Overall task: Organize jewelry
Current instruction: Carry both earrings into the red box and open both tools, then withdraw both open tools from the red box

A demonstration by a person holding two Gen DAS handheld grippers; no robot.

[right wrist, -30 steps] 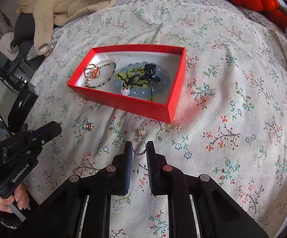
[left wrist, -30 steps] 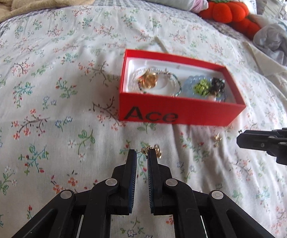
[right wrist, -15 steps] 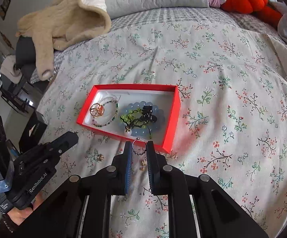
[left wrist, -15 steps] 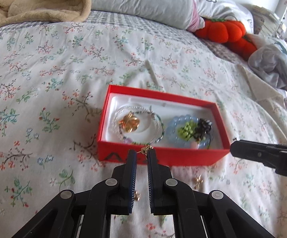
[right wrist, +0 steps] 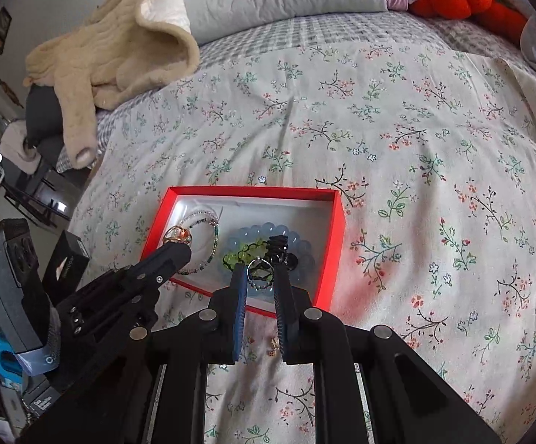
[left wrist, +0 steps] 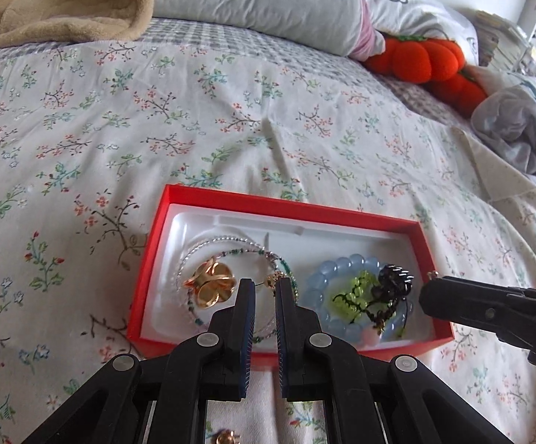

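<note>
Now over the red box (left wrist: 275,203) on the bed | my left tongs (left wrist: 265,285) pinch a gold earring (left wrist: 273,278) | my right tongs (right wrist: 260,273) pinch a hoop earring (right wrist: 258,267)

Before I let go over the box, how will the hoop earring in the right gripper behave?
The hoop earring looks thin and light, so it should drop without bouncing much. Being round, it may roll or snag on the beaded bracelets below. The right gripper pinches only its edges, so it may swing.
</note>
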